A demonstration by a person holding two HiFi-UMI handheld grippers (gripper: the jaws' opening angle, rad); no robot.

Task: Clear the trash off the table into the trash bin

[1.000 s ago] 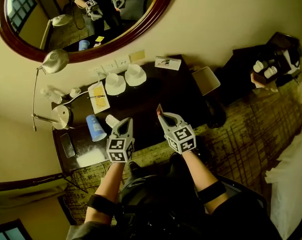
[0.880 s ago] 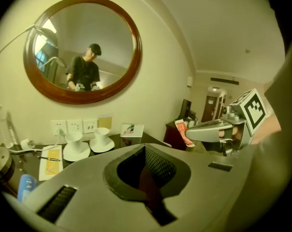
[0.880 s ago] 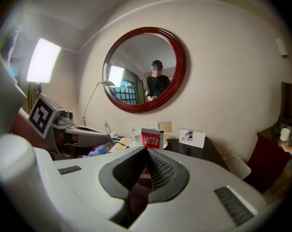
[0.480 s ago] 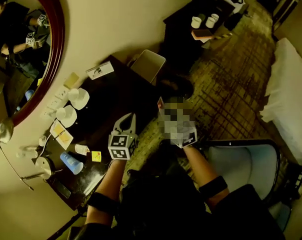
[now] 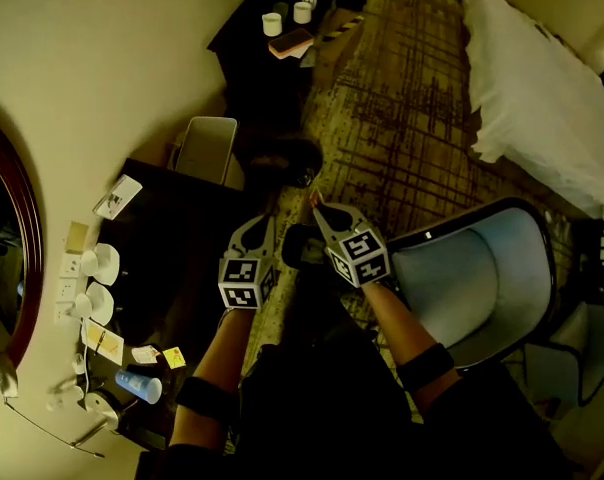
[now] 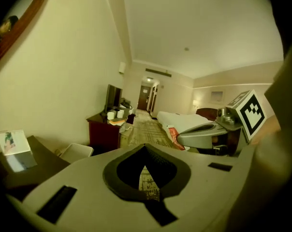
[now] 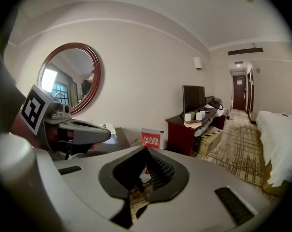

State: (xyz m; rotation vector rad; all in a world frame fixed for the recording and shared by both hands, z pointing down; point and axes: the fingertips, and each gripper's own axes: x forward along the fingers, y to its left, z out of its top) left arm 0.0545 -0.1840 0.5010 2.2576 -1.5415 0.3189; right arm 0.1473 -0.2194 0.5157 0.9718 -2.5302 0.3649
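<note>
My left gripper [image 6: 145, 148] is pressed together empty, while my right gripper [image 7: 145, 150] pinches a red packet [image 7: 151, 139] by its edge, so it may slip short of the trash bin [image 5: 204, 148].

Two grippers: the left gripper [image 5: 260, 224] and right gripper [image 5: 320, 208]. One red packet [image 7: 151, 139]. On the counter [image 5: 192, 238] sit two saucered cups [image 5: 102, 263] and one blue cup [image 5: 140, 386]. Two mugs [image 5: 272, 23] on the far cabinet [image 5: 244, 53]. One bin [image 5: 204, 148], one chair [image 5: 482, 278], one bed [image 5: 542, 78].
</note>
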